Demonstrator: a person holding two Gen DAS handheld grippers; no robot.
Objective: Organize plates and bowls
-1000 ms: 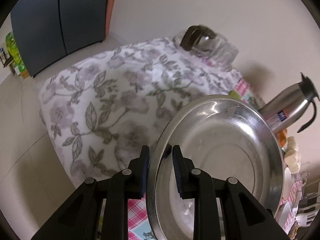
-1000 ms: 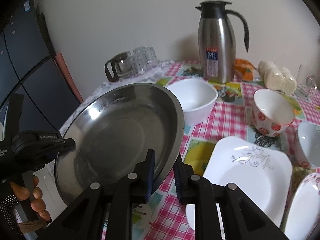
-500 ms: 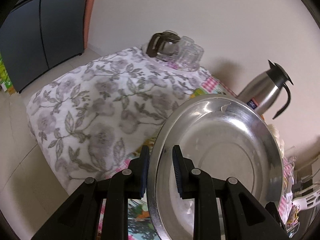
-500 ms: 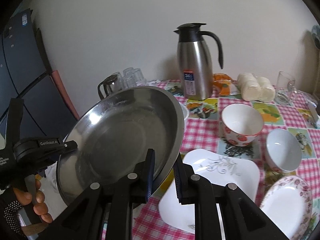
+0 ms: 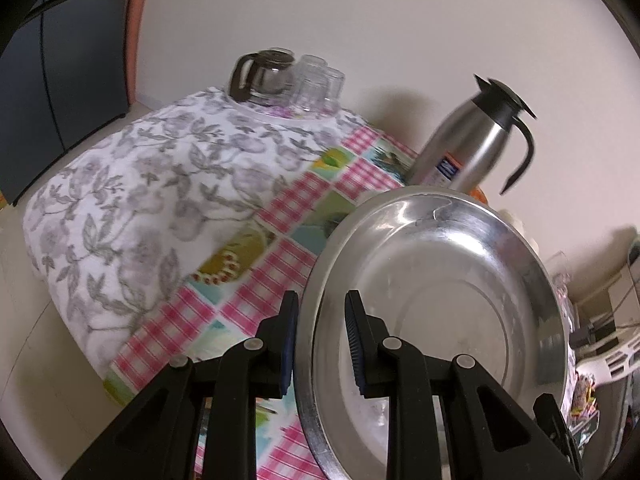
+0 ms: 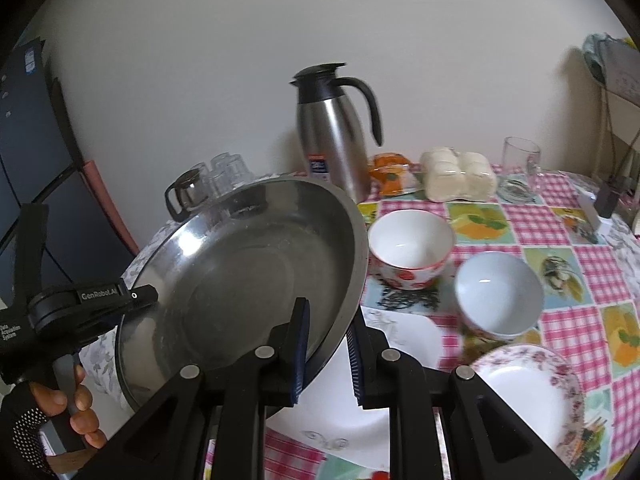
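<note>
Both grippers hold one large steel plate (image 5: 440, 304) (image 6: 244, 284) above the table, each clamped on opposite rims. My left gripper (image 5: 320, 340) is shut on its left rim. My right gripper (image 6: 328, 348) is shut on its right rim. The left gripper's body also shows in the right wrist view (image 6: 88, 304). Below the plate lies a white square plate (image 6: 360, 412). A red-flowered bowl (image 6: 412, 248), a white bowl (image 6: 498, 294) and a floral plate (image 6: 532, 396) sit to the right.
A steel thermos jug (image 6: 332, 132) stands at the back by the wall. A glass pot and tumblers (image 5: 280, 76) sit on the floral cloth (image 5: 132, 192). White cups (image 6: 458, 174) and a glass mug (image 6: 520, 156) stand at the back right.
Both grippers have carried the steel plate to the right over the table. The white square plate is now under it and more of the checked cloth shows on the left.
</note>
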